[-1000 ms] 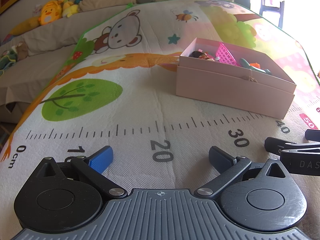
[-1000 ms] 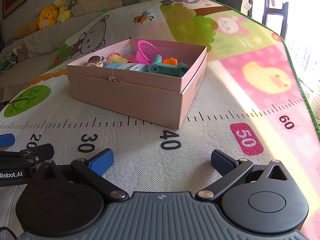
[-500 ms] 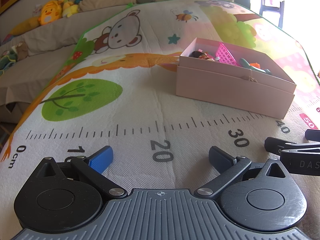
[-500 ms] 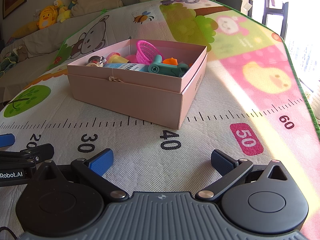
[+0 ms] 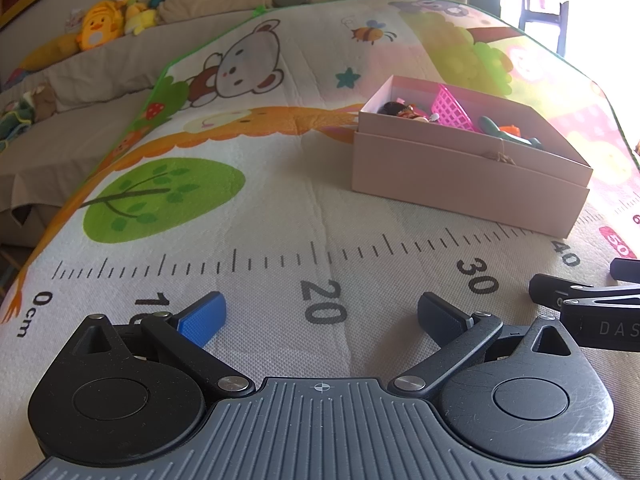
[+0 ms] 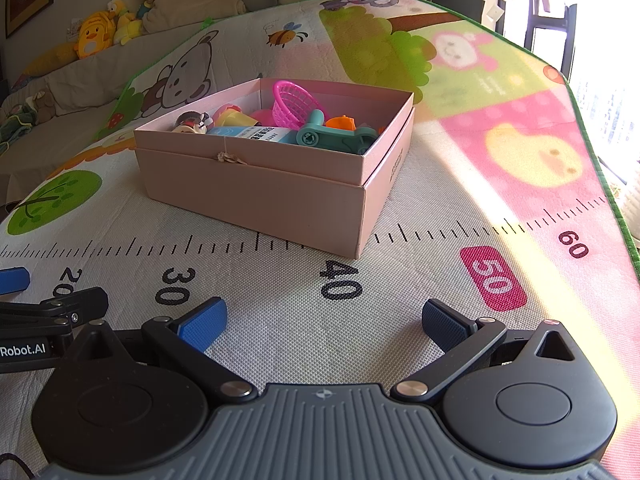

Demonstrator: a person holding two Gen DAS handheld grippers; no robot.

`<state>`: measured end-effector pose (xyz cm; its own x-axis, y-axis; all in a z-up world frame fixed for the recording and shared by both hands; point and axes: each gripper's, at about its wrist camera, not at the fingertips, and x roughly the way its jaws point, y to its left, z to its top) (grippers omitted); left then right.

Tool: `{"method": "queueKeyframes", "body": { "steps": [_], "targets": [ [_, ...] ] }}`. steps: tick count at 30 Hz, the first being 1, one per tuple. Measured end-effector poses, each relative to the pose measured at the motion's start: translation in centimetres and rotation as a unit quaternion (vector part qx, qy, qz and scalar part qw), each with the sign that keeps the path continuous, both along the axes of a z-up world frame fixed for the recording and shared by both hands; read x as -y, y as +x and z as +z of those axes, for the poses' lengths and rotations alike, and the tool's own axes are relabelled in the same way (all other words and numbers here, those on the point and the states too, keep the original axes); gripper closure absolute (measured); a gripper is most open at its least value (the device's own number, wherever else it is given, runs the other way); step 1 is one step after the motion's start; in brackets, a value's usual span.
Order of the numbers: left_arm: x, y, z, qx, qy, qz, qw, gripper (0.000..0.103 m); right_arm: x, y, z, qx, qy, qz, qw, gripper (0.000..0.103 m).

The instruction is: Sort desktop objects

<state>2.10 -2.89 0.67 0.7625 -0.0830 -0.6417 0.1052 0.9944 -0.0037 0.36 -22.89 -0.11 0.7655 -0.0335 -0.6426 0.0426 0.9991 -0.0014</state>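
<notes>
A pink cardboard box (image 6: 256, 184) stands on the printed play mat (image 6: 304, 312), behind the ruler marks 30 to 40. It holds a pink toy basket (image 6: 292, 104), a teal toy (image 6: 336, 136), an orange piece (image 6: 340, 122), a blue-white tube (image 6: 256, 133) and a small doll (image 6: 191, 122). The box also shows in the left wrist view (image 5: 468, 184), far right. My left gripper (image 5: 320, 316) is open and empty, low over the mat near mark 20. My right gripper (image 6: 324, 318) is open and empty near mark 40, in front of the box.
A sofa with plush toys (image 5: 100, 30) runs along the back left. The mat's right edge (image 6: 600, 160) drops off toward a bright window. The right gripper's finger (image 5: 560, 296) shows at the left view's right edge; the left gripper's finger (image 6: 52, 308) shows at the right view's left edge.
</notes>
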Motion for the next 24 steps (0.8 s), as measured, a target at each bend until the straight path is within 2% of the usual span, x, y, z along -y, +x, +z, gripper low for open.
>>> {"method": "queueKeyframes", "body": {
  "steps": [11, 24],
  "targets": [
    [-0.09, 0.09, 0.00, -0.002, -0.003, 0.000, 1.0000, 0.000, 0.01, 0.00, 0.02, 0.000, 0.000, 0.000, 1.000, 0.000],
    [-0.41, 0.06, 0.26, -0.022, -0.001, -0.013, 0.9997, 0.000, 0.01, 0.01, 0.04, 0.000, 0.000, 0.000, 1.000, 0.000]
  ]
}}
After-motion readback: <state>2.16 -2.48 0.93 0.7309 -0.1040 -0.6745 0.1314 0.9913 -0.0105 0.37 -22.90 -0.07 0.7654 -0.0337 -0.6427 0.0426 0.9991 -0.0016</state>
